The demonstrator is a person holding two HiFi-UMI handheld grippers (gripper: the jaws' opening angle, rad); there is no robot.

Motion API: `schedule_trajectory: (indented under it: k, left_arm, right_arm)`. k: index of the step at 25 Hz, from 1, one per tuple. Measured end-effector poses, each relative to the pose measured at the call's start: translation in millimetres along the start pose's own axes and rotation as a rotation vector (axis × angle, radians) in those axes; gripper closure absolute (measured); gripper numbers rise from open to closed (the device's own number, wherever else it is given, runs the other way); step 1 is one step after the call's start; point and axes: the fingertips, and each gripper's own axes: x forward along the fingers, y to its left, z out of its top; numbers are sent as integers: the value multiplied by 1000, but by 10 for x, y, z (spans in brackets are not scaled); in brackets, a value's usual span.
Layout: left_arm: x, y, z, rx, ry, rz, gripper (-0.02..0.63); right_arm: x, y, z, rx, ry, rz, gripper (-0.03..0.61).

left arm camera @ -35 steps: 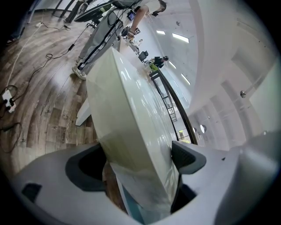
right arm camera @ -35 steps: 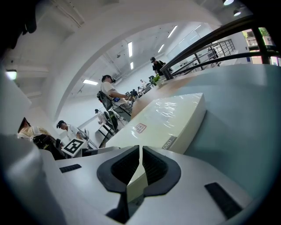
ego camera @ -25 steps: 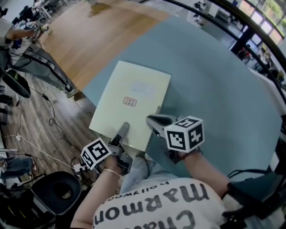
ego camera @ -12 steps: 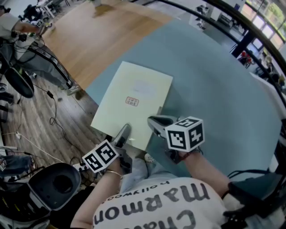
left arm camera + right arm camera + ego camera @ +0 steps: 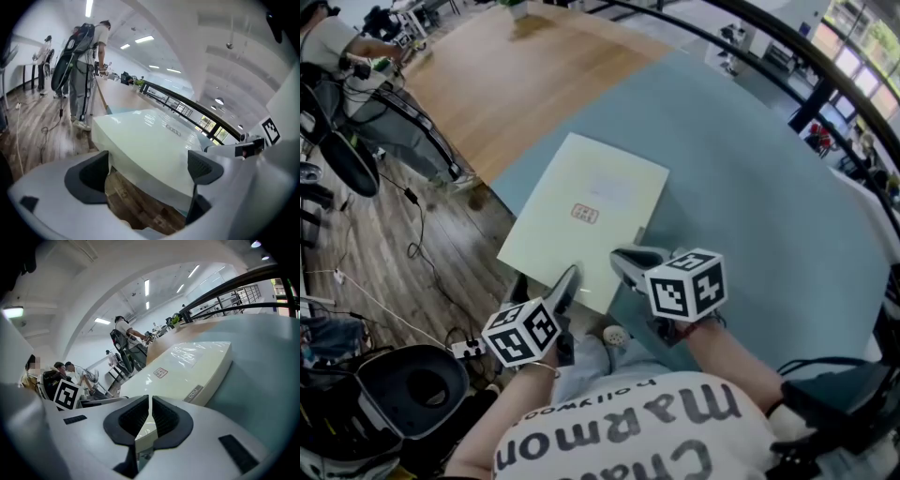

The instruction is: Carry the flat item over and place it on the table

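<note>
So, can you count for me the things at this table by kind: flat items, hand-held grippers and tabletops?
flat pale-yellow rectangular item: 1
hand-held two-jaw grippers with marker cubes: 2 (left gripper, right gripper)
tabletops: 2 (blue-grey tabletop, wooden tabletop)
Total: 5

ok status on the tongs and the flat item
left tongs open, flat item between them. right tongs shut on its edge. item on table, near edge overhanging. nothing in the way.
</note>
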Motion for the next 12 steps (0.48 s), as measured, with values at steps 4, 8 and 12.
schedule_trajectory:
  k: [4, 8, 12]
  left_arm:
    - [-136, -12, 144, 35, -69, 10, 95]
    - [-305, -27, 331, 44, -164, -31, 104]
    - [-519, -153, 568, 78, -268, -130, 301]
  right_arm:
    - [-29, 62, 41, -21, -7, 3, 531]
    - [-42, 168, 111, -62, -27, 7, 531]
    - [-68, 301, 229, -111, -70, 5, 531]
